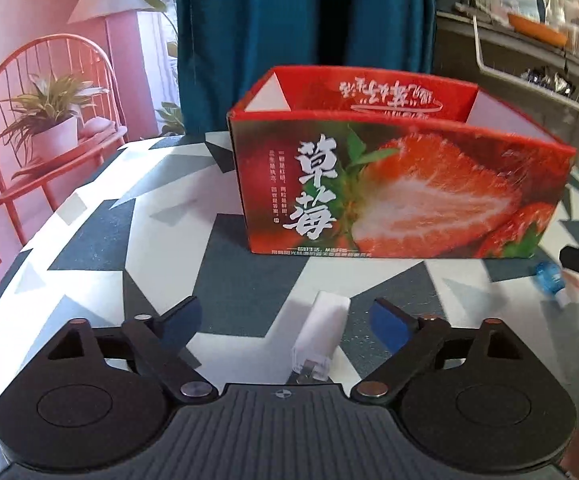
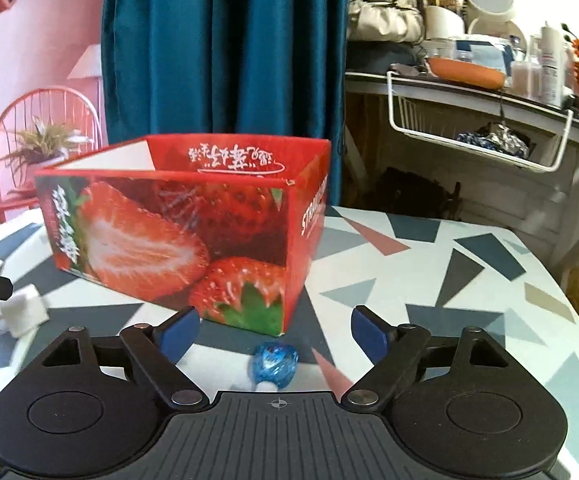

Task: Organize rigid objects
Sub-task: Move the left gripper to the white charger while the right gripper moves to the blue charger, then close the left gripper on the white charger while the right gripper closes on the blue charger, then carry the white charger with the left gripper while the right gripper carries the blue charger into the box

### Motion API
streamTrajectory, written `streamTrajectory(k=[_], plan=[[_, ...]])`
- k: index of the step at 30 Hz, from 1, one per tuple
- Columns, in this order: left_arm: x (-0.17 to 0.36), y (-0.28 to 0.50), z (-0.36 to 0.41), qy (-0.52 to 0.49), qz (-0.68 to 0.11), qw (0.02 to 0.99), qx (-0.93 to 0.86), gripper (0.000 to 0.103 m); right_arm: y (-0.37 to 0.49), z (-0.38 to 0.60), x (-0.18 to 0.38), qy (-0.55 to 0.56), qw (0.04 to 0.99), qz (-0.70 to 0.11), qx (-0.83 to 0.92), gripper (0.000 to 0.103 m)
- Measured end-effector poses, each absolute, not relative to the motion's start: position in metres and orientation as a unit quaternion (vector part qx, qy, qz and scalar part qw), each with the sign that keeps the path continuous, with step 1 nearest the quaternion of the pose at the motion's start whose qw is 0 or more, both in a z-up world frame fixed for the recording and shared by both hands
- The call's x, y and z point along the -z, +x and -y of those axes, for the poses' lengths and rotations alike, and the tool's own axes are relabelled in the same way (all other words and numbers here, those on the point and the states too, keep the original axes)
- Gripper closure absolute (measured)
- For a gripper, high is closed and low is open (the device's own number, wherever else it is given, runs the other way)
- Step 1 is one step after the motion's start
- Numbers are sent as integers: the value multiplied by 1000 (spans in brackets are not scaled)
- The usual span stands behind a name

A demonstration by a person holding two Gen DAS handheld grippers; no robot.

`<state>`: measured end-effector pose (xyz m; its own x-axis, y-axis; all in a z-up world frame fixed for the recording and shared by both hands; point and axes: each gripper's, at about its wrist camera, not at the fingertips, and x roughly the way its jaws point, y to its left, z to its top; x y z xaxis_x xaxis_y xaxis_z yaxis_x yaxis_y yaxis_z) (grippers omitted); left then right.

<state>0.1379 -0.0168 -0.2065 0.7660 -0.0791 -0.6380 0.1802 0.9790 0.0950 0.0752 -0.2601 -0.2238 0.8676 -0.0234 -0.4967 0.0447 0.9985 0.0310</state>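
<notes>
The white plug adapter lies flat on the patterned surface in front of the strawberry box, its long axis running toward the box and its metal prongs pointing back toward the left gripper, whose blue pads stand spread to either side without touching it. The blue faceted bottle lies on its side near the box's front corner, its white cap pointing toward the right gripper, whose pads are likewise released and clear of it.
</notes>
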Motion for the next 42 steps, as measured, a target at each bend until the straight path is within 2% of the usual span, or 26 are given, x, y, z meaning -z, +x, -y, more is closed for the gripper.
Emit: streamTrajectory(k=[5,7,15,20,23,25,27,30,31,42], plan=[[217,144,14,75,-347,932,69,16,92,267,244,37,957,-289,10,43],[217,144,14,74,-345,933,70,16,95,268,250,43,953,-300,7,62],[226,153,15,66,-365,925,80,22,103,275,256,69,942,-329,-6,63],[230,158,13,63,-371,924,73,31,107,282,259,90,937,-336,-4,64],[235,159,15,61,-384,918,80,38,107,280,259,79,939,-336,-10,69],[236,158,16,61,-382,918,82,39,107,281,260,84,939,-334,-13,73],[236,158,15,58,-380,919,85,42,107,282,259,88,939,-332,-15,73],[236,156,15,61,-372,922,88,64,107,280,259,79,940,-332,-18,74],[236,156,16,63,-371,922,92,77,107,278,259,75,940,-332,-19,74],[226,150,10,48,-358,928,93,78,100,264,254,26,952,-304,-24,75]])
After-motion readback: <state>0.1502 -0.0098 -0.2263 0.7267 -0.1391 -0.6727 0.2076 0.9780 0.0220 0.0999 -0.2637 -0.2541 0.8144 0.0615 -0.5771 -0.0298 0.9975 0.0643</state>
